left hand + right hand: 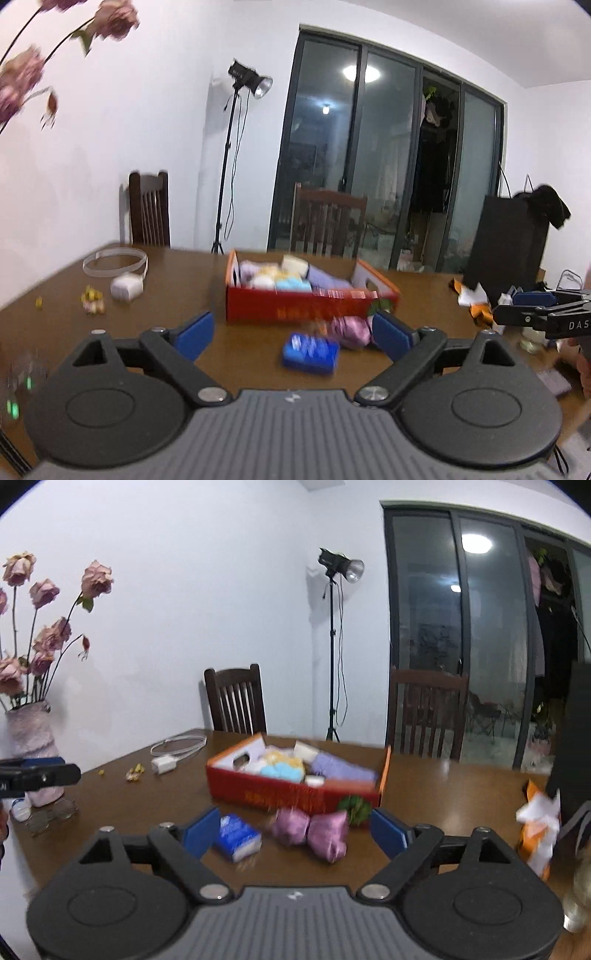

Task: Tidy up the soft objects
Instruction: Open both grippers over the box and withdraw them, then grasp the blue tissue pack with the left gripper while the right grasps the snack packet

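Both tools hung above the near edge of the brown tabletop (443, 775), each with its blue pads spread wide and nothing between them. The left tool (293, 332) faced a red cardboard box (295, 306) that stood open in the middle of the tabletop, packed with soft things in pale blue, yellow, white and lavender. The right tool (295, 830) pointed at the same box from a little further over.

In front of the box, on the bare wood, lay a blue packet (238, 836) and just beside it a pink satin bundle (314, 830) pinched in at the middle; something small and green (354, 806) sat against the box's near corner. Neither tool touched any of them.

Farther left lay a white charger (162, 764) with its coiled cable and a few yellowish scraps. A vase of faded pink roses (31, 738) stood at the left edge. An orange and white wrapper (535, 834) lay off to the right.
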The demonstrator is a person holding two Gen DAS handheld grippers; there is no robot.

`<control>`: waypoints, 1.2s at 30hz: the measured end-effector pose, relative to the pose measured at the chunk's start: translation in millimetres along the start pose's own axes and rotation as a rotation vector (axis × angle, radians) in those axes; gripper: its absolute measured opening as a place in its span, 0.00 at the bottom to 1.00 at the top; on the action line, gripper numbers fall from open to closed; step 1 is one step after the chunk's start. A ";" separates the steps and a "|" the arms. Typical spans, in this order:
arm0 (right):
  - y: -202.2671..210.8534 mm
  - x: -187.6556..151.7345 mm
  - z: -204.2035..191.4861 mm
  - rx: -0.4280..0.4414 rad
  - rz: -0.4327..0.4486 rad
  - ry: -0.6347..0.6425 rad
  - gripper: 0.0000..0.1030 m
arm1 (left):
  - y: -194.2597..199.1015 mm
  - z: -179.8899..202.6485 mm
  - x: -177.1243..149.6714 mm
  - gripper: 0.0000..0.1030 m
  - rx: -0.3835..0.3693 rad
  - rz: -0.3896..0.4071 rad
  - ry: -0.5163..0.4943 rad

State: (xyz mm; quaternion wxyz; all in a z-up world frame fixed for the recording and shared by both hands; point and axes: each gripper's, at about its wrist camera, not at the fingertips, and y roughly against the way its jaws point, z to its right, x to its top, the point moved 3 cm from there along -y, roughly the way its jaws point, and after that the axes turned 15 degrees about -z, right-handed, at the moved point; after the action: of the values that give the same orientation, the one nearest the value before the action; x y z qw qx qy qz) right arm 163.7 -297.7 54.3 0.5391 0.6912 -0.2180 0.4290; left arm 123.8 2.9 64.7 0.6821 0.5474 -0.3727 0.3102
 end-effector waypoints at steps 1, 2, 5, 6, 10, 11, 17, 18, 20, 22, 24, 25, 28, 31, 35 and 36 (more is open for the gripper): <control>3.5 -12.1 -2.1 -0.004 -0.007 -0.008 0.85 | 2.0 1.3 -7.8 0.91 -0.002 -0.012 0.006; 4.4 -21.7 -4.2 -0.004 -0.014 -0.015 0.85 | 3.9 2.4 -15.1 0.92 -0.005 -0.026 0.008; 8.5 -46.0 -6.2 0.023 -0.044 -0.043 0.85 | 6.2 0.0 -24.3 0.92 0.010 -0.046 0.009; 6.4 -49.7 -6.9 0.027 -0.053 -0.043 0.85 | 6.6 -1.6 -25.8 0.91 0.014 -0.047 0.014; 4.9 -54.8 -10.4 0.008 -0.049 -0.045 0.85 | 4.1 -2.9 -26.5 0.91 0.004 -0.048 0.023; 4.5 -54.7 -11.0 0.012 -0.045 -0.044 0.85 | 1.7 -1.5 -26.9 0.91 0.003 -0.050 0.021; -13.2 -49.6 -7.1 0.020 -0.068 -0.044 0.83 | -27.9 -4.8 -24.0 0.91 -0.011 -0.103 0.024; -17.1 -48.1 -6.3 0.022 -0.074 -0.047 0.83 | -34.1 -5.2 -23.1 0.91 -0.013 -0.114 0.024; -26.8 -42.5 -3.6 0.027 -0.084 -0.046 0.79 | -48.0 -6.3 -20.1 0.91 -0.021 -0.133 0.024; -37.1 -34.2 -1.6 0.036 -0.092 -0.039 0.73 | -62.0 -6.7 -16.4 0.91 -0.029 -0.150 0.022; -50.3 -22.1 -0.4 0.050 -0.104 -0.025 0.65 | -79.7 -5.2 -10.0 0.91 -0.042 -0.167 0.013; -57.8 -15.4 -0.1 0.055 -0.110 -0.015 0.62 | -88.7 -4.9 -6.9 0.91 -0.050 -0.175 0.007; -83.7 7.1 -1.0 0.069 -0.124 0.017 0.55 | -121.2 -4.2 5.4 0.91 -0.070 -0.196 -0.012; -117.0 32.8 -2.0 0.112 -0.148 0.039 0.41 | -155.2 -7.9 19.9 0.89 -0.090 -0.220 -0.015; -170.7 65.8 -4.9 0.153 -0.193 0.056 0.36 | -195.7 -9.6 30.8 0.89 -0.136 -0.267 -0.012; -185.9 72.6 -5.6 0.159 -0.209 0.053 0.35 | -204.7 -8.5 31.1 0.89 -0.152 -0.278 -0.020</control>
State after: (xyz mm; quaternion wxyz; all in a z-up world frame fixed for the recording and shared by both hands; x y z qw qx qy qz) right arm 342.6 -220.6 10.9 0.5299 0.7392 -0.0959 0.4045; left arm 311.9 -31.0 -15.6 0.7541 0.5436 -0.3226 0.1784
